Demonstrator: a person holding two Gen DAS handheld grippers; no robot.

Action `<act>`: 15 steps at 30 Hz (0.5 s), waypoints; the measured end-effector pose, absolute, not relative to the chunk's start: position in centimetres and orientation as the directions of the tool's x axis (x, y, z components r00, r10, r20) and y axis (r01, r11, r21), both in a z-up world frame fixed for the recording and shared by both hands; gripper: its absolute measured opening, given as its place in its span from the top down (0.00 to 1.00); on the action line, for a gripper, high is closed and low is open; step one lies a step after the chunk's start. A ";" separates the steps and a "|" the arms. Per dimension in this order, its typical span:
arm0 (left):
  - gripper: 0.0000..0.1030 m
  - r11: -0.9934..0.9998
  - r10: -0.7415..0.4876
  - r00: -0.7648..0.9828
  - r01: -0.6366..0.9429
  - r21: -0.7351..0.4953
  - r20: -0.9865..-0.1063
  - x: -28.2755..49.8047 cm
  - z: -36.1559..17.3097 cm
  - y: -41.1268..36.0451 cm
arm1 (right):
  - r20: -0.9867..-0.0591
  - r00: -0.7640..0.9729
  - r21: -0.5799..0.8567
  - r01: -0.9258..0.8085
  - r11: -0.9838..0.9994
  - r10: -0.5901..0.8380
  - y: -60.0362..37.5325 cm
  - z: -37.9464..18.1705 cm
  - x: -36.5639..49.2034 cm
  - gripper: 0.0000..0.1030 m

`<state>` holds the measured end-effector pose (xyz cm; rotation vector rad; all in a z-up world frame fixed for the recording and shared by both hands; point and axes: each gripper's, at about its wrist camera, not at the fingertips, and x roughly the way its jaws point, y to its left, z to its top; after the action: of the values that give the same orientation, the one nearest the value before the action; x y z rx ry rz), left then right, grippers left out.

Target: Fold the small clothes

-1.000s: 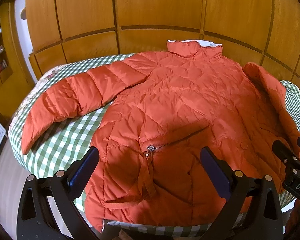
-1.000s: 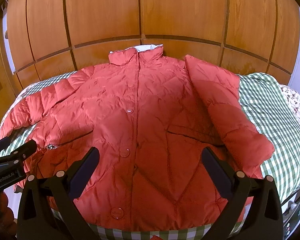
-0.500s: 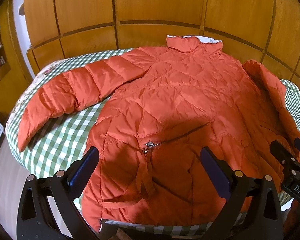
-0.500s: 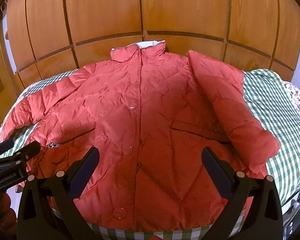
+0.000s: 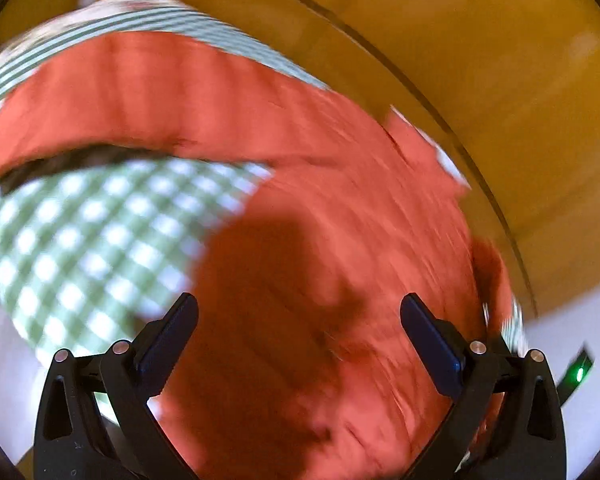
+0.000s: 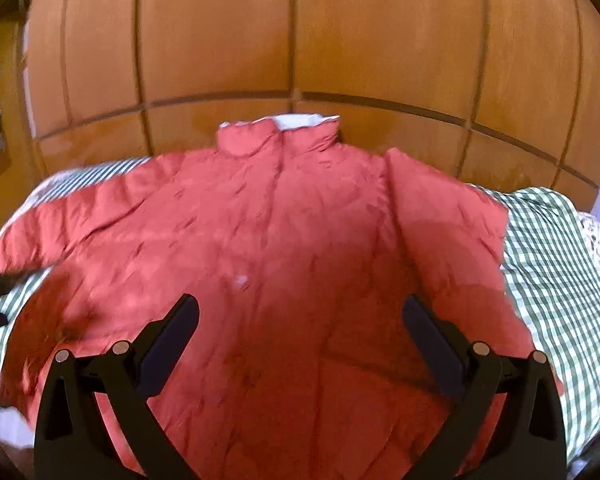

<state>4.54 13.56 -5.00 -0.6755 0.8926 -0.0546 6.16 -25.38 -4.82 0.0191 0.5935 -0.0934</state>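
orange jacket (image 6: 292, 248) flat on checked cloth (image 6: 552, 264), right tool (image 6: 300, 320) agape

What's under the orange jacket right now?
The jacket lies on a green checked cloth, which shows beside both sleeves. A flowered cloth peeks out at the far right edge. Whatever lies beneath the jacket's body is covered.
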 end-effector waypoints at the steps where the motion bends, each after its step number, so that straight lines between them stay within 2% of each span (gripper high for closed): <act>1: 0.03 0.782 -0.257 0.651 -0.294 -0.549 -0.714 4.7 -5.5 15.2 | -0.551 0.830 -0.005 0.102 0.995 -0.088 -26.1 -4.8 6.5 0.02; 8: 0.03 0.665 -0.072 0.689 -0.506 -0.550 -0.721 5.8 -7.6 22.2 | -0.602 0.766 -0.091 0.215 0.972 -0.226 -30.0 -6.7 9.1 0.02; 12: 0.03 0.573 -0.023 0.711 -0.567 -0.592 -0.702 6.1 -8.4 25.2 | -0.642 0.691 -0.180 0.283 0.942 -0.330 -31.3 -9.4 9.7 0.02; 15: 0.03 0.552 -0.016 0.752 -0.543 -0.633 -0.659 6.4 -8.7 26.4 | -0.667 0.651 -0.229 0.283 0.931 -0.362 -31.2 -10.8 10.2 0.02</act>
<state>6.38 26.40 -8.73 -0.9478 0.6673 0.3408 10.17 -31.25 -10.77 -0.1073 0.7804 -0.3672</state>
